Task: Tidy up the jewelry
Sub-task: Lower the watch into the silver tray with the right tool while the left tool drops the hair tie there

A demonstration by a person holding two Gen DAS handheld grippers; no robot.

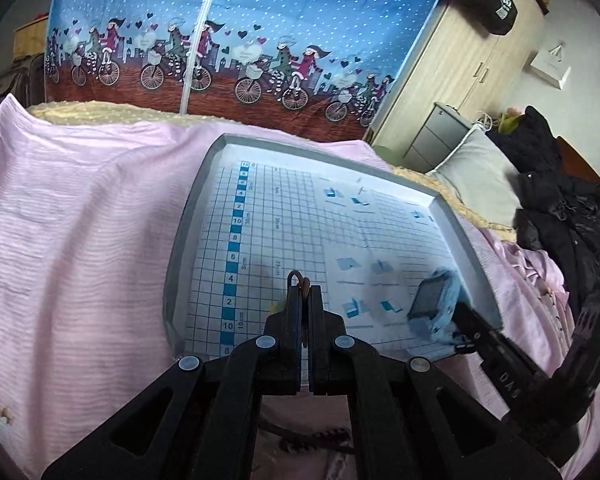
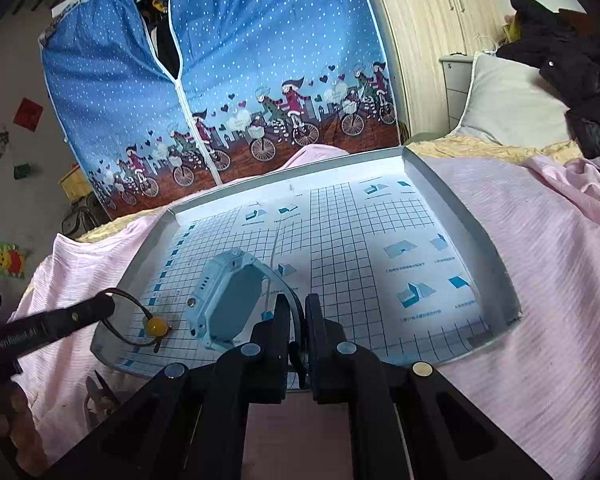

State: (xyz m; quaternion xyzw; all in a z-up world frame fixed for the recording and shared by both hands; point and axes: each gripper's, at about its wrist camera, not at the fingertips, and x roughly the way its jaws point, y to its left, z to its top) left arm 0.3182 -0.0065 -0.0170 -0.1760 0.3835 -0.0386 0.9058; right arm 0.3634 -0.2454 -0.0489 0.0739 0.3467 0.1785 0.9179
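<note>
Left gripper (image 1: 305,292) clamps brown cord bracelet (image 2: 140,316); right gripper (image 2: 298,312) clamps light-blue plastic smartwatch (image 2: 230,300) strap, both over shallow grid-lined tray (image 2: 496,240).

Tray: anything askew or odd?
Mostly fine. The tray sits skewed on the rumpled pink sheet, its near-right rim bent. The blue watch hangs tilted from the right gripper; the left gripper holds a cord bracelet.

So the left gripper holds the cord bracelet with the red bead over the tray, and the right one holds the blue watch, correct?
Not quite: the bead on the cord bracelet is yellow, not red, as the right wrist view shows. The rest stands: the left gripper holds that bracelet over the tray, and the right gripper holds the blue watch by its strap.
</note>
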